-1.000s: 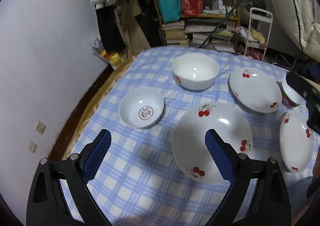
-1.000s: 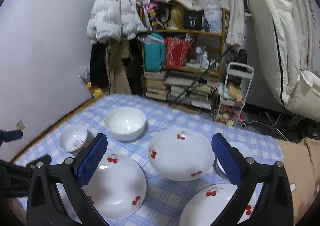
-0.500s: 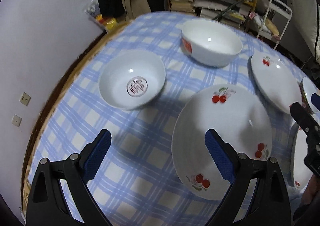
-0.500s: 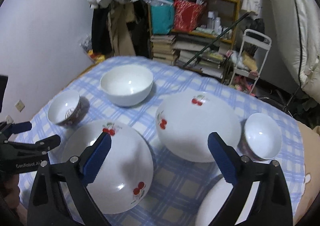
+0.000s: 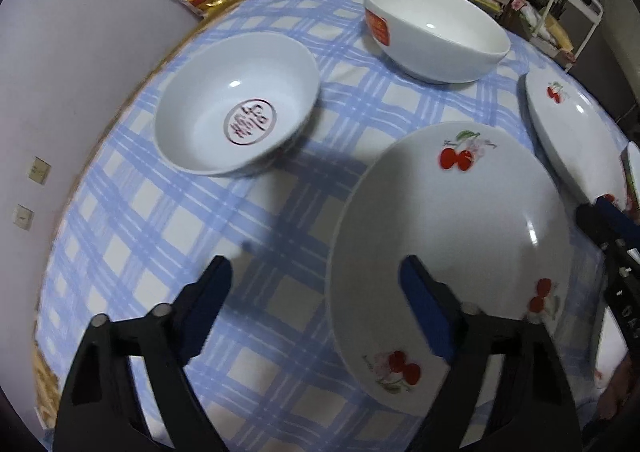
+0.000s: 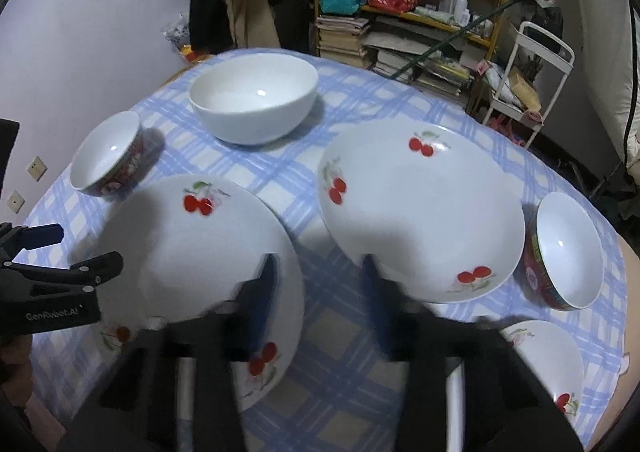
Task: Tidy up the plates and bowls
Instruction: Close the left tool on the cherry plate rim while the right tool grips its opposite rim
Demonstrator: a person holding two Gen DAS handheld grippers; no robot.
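On the blue checked tablecloth stand a small bowl with a red seal inside [image 5: 240, 124], a large white bowl [image 5: 436, 36], and cherry-patterned plates. My left gripper [image 5: 316, 304] is open and empty, low over the cloth, its right finger above the near cherry plate [image 5: 448, 252]. My right gripper [image 6: 320, 292] is open but narrower, blurred, over the gap between the near plate [image 6: 192, 252] and the middle plate [image 6: 420, 208]. A second small bowl with a red outside [image 6: 568, 252] stands to the right. The left gripper also shows in the right wrist view [image 6: 52, 252].
A third cherry plate [image 6: 548, 368] lies at the lower right. The table edge runs along the left by a purple wall [image 5: 60, 52]. Behind the table are a cluttered bookshelf [image 6: 400, 12] and a white cart [image 6: 532, 80].
Both grippers have come lower and closer to the dishes. The right gripper's fingers have moved much closer together. The left gripper stays open.
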